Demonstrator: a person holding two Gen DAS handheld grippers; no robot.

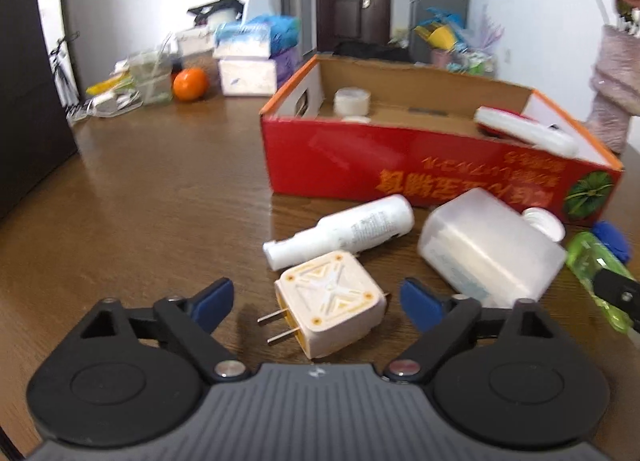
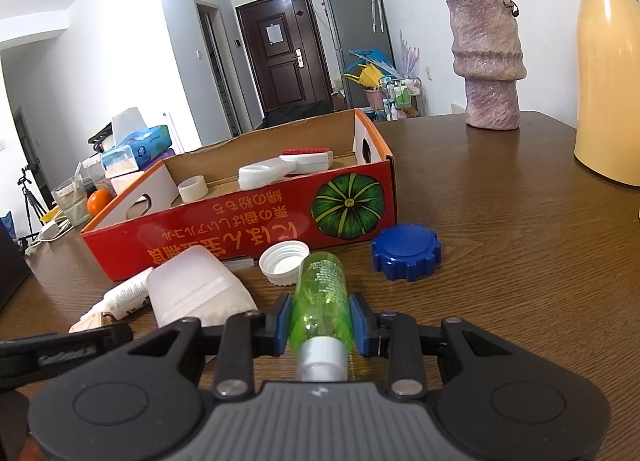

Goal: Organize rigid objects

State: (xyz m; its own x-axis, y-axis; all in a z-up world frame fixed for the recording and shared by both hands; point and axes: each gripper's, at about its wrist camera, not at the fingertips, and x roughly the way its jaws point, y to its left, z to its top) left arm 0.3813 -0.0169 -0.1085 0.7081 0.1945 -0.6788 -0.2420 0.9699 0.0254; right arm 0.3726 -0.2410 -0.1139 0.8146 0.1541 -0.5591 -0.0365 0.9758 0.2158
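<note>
- Gripping a green bottle [image 2: 320, 301], the right gripper [image 2: 320, 321] fingers [image 2: 282, 321] pinch its sides.
- Left gripper [image 1: 316, 301] fingers [image 1: 214, 301] stand spread around a plug adapter [image 1: 332, 301] lying on the counter [image 1: 140, 201].
- Farther off, the red box [image 2: 240, 229] holds a tape roll [image 2: 193, 188] and a white brush [image 2: 288, 167].

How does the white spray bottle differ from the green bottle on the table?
The white spray bottle is opaque, while the green bottle is see-through. The white spray bottle lies free, with no gripper on it; the green bottle is clamped between the fingers of the right gripper. The white spray bottle has a white top; the green bottle's is silver and white. Both lie on their sides in front of the red box.
</note>
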